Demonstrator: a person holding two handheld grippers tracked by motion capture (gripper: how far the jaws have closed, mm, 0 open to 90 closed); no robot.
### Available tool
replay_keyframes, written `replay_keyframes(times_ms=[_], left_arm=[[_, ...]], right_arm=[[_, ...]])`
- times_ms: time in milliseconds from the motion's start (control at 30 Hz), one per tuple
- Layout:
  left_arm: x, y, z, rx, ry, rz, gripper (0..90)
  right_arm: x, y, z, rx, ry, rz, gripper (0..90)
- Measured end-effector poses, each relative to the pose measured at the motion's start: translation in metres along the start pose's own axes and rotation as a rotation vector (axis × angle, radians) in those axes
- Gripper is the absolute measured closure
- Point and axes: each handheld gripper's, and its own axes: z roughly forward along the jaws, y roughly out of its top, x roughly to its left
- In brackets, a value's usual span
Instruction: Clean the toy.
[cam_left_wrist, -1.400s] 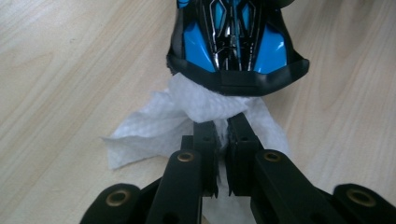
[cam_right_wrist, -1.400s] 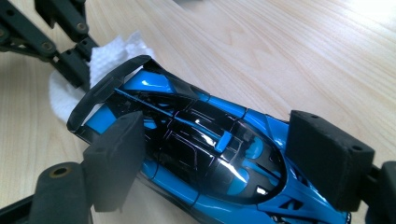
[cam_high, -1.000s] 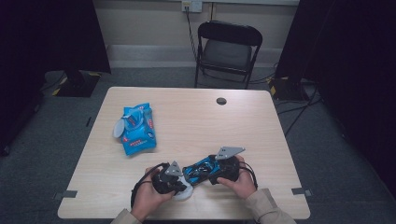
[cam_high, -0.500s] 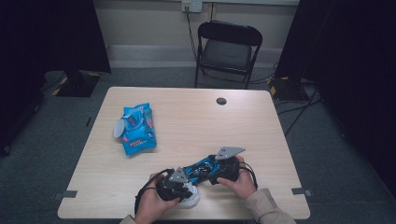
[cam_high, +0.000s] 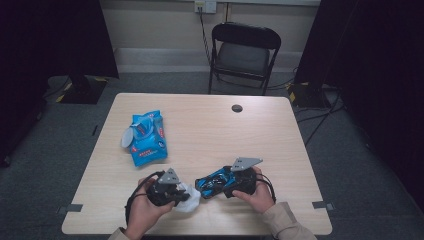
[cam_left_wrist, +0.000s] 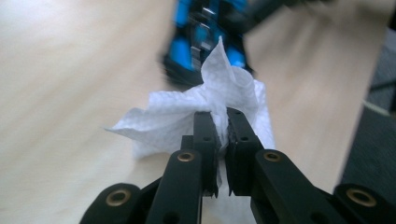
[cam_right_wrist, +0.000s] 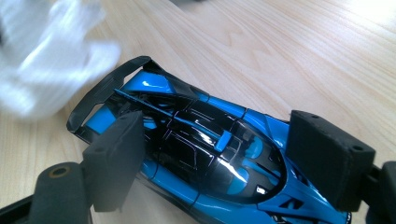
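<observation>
Beside the toy car, left gripper pinching wipe.

- Left tool: black body, a grey three-cornered plate on top, a black cable looping off its left side.
- Its jaws are black bars on linked arms with brass-coloured pivot rivets.
- Right tool: black, same grey plate, broad matte pads.
- Beige sleeve on the right forearm.

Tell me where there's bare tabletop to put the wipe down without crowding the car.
Free: the wide stretch between the wipes packet and the table's right edge, up to the dark round cap; also the near-left corner. Crowded: the near edge, where the left gripper with the wipe meets the toy car.
</observation>
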Motion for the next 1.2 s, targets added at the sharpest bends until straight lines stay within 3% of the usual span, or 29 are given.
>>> replay_keyframes(times_ms=[167,300,433,700,1033,1200], left_arm=[[0.018,0.011,0.006,-0.024,0.081,-0.022,84.3],[0.025,0.015,0.024,0.019,0.101,-0.019,84.1],[0.02,0.014,0.034,0.021,0.073,-0.02,83.8],[0.009,0.016,0.031,0.042,0.066,0.017,84.0],[-0.018,0.021,0.03,0.081,0.023,0.108,84.1],[-0.024,0.022,0.033,0.082,-0.018,0.1,84.1]], right_arm=[[0.0,0.0,0.0,-0.001,0.001,0.001,19.0],[0.0,0.0,0.0,-0.003,-0.001,0.001,19.0],[0.0,-0.001,0.0,-0.005,-0.001,0.002,19.0],[0.0,0.0,0.0,-0.001,-0.002,-0.001,19.0],[0.0,0.0,0.0,-0.001,-0.002,-0.002,19.0],[0.0,0.0,-0.001,-0.001,-0.003,-0.003,19.0]])
